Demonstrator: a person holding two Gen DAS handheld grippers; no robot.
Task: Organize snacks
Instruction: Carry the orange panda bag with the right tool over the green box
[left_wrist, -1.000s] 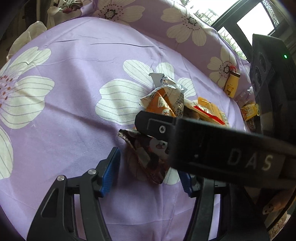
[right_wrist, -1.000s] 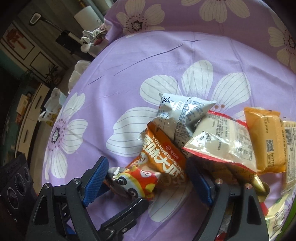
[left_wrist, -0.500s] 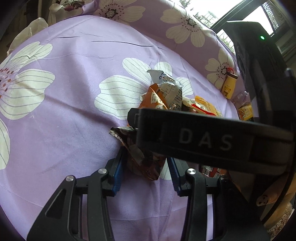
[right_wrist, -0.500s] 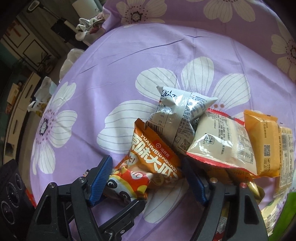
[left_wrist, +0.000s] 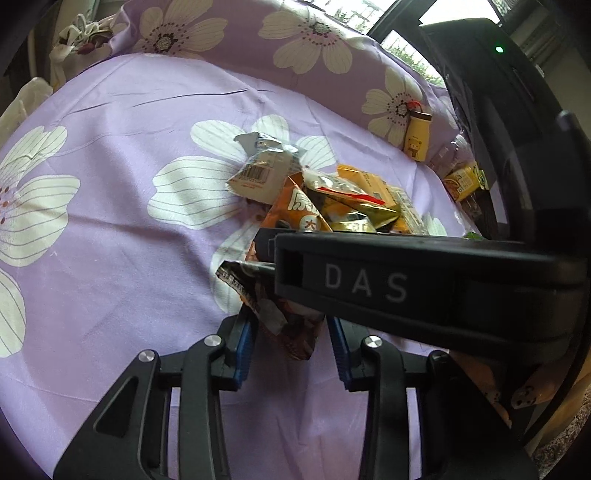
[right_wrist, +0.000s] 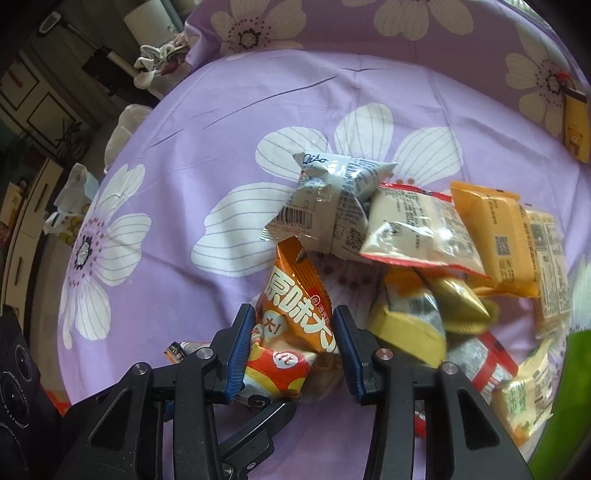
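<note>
A pile of snack packets lies on a purple flowered cloth (left_wrist: 110, 258). My left gripper (left_wrist: 291, 339) is shut on a brown packet (left_wrist: 291, 325) at the near edge of the pile. My right gripper (right_wrist: 293, 343) is shut on an orange packet with white characters (right_wrist: 295, 314); that packet also shows in the left wrist view (left_wrist: 295, 210). Behind it lie a silver-white packet (right_wrist: 332, 199), a red-edged clear packet (right_wrist: 417, 229) and an orange-yellow packet (right_wrist: 495, 240). The right gripper's black body (left_wrist: 424, 284) crosses the left wrist view and hides part of the pile.
A small yellow bottle (left_wrist: 417, 136) leans on the flowered cushion at the back right, with a yellow box (left_wrist: 461, 181) beside it. Gold and yellow packets (right_wrist: 458, 306) fill the right side. Something green (right_wrist: 569, 398) is at the far right edge. Furniture stands beyond the cloth's left edge.
Both grippers have closed: the left on the brown packet, the right on the orange packet. The orange packet now stands more upright between the right fingers.
</note>
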